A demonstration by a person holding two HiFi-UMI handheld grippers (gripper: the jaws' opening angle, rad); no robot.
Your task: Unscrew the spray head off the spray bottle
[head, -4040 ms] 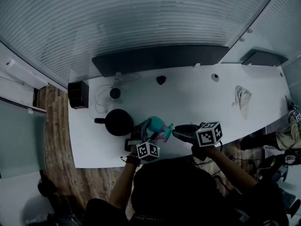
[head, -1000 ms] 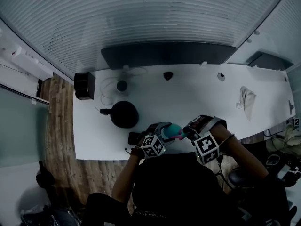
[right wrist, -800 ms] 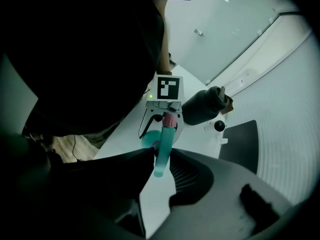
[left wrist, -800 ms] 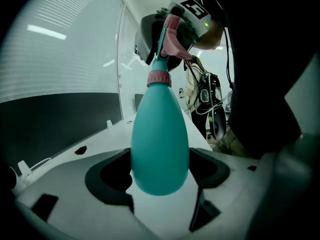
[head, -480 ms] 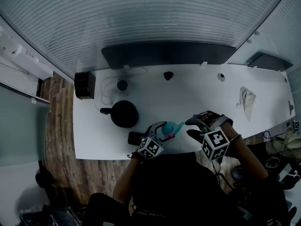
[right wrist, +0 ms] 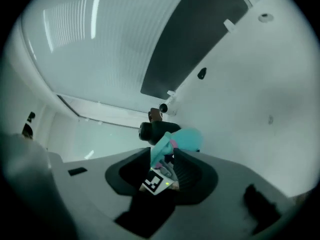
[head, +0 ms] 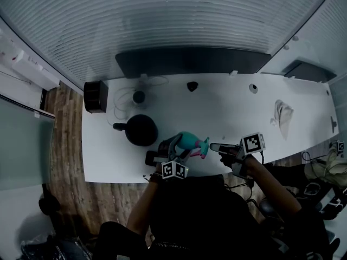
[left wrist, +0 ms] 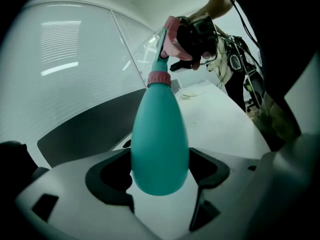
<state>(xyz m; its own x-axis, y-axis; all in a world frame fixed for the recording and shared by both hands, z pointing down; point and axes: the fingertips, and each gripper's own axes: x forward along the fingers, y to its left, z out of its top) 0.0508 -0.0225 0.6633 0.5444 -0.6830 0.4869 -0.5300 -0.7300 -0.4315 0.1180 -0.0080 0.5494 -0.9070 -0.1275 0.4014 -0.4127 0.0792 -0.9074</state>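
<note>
I'm clamping the bottle [left wrist: 160, 129] by its base in the left gripper [left wrist: 160, 176], up over the table's [head: 233, 107] near edge. The right gripper's [right wrist: 162, 166] jaws have just been opening and aren't pinching the spray head [left wrist: 173, 32]. It's still on the neck, so I reckon more twisting is coming.

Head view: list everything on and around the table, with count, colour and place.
table: one, white, centre.
bottle: one, teal, tilted over near edge.
spray head: one, pink, on bottle.
pot: one, black, table's left.
box: one, black, far left corner.
cable: one, white, beside box.
cloth: one, white, table's right.
panel: one, dark, along far edge.
left gripper: one, grey, shut on bottle.
right gripper: one, grey, fingers just opened, spray head at their tips, ungripped.
</note>
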